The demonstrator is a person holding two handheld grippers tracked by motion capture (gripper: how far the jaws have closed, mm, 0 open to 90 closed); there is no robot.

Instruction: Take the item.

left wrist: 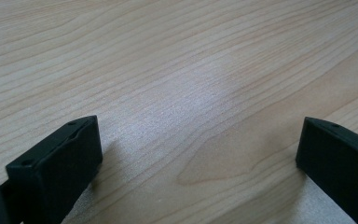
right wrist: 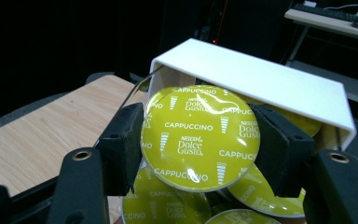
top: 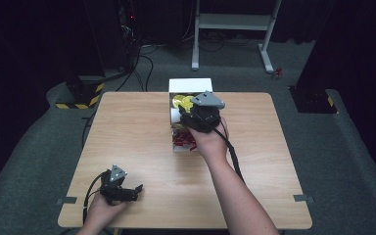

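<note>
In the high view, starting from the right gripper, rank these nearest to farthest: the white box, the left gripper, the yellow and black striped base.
1. white box, directly under the right gripper.
2. left gripper, at the near left of the table.
3. yellow and black striped base, on the floor beyond the table's far-left corner; close to the left gripper's rank.

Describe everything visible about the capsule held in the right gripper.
The capsule is round, with a shiny yellow-green foil lid printed in white with "CAPPUCCINO" and "Nescafé Dolce Gusto". Its lid faces the camera, a little tilted. The right gripper clamps it by its rim, one black pad on each side. It sits over more capsules of the same kind in the white box.
</note>
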